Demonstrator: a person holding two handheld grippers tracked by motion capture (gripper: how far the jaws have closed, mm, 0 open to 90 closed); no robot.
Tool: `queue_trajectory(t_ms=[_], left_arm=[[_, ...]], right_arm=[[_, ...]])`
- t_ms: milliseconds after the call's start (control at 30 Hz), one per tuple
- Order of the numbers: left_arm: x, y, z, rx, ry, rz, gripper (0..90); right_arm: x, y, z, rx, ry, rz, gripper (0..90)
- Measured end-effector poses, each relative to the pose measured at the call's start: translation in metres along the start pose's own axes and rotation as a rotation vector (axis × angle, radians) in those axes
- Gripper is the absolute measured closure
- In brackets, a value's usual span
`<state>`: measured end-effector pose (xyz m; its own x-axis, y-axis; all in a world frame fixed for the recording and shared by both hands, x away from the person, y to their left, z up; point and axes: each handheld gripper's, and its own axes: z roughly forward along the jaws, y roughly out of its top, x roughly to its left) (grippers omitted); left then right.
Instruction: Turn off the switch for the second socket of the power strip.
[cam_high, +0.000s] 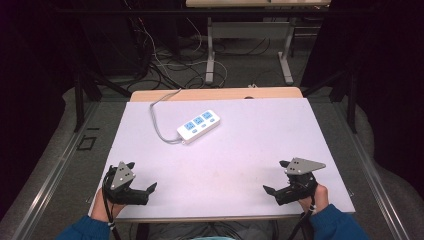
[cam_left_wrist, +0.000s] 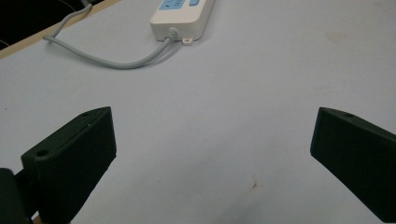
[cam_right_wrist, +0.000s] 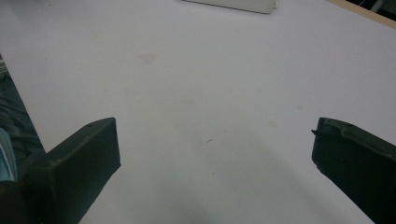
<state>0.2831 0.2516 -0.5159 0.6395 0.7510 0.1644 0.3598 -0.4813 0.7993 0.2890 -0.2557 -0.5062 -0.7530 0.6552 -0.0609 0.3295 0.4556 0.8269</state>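
A white power strip (cam_high: 199, 125) with blue sockets lies on the back left part of the white table surface (cam_high: 260, 135). Its grey cable (cam_high: 158, 120) curls off over the far edge. My left gripper (cam_high: 142, 175) rests open near the front left corner, held by a hand in a blue sleeve. In the left gripper view its jaws stand wide apart (cam_left_wrist: 212, 140) over bare surface, with the power strip (cam_left_wrist: 182, 16) and cable (cam_left_wrist: 107, 59) ahead. My right gripper (cam_high: 275, 176) sits open near the front right, its jaws spread (cam_right_wrist: 215, 149) over bare surface, and the strip's edge (cam_right_wrist: 233, 4) is far ahead.
A wooden strip of tabletop (cam_high: 215, 94) shows along the far edge of the white surface. Beyond it stand the metal legs of another table (cam_high: 210, 55) among loose floor cables (cam_high: 170, 65). Dark frames and curtains flank both sides.
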Motion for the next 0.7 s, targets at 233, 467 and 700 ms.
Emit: queue_trajectory(t_ms=[233,467,700], left_arm=[[-0.0001,0.0013,0.0006,0.006,-0.006,-0.014,0.3],[-0.0001,0.0031,-0.0004,0.021,-0.006,-0.015,0.2],[0.0013,0.0081,0.0025,0.038,0.001,0.000,0.2]], right_arm=[[-0.0013,-0.0001,-0.0012,0.015,0.003,0.009,0.5],[-0.0010,0.0002,0.0007,0.002,0.002,0.006,0.4],[-0.0006,0.0002,0.0006,-0.001,-0.003,0.009,0.4]])
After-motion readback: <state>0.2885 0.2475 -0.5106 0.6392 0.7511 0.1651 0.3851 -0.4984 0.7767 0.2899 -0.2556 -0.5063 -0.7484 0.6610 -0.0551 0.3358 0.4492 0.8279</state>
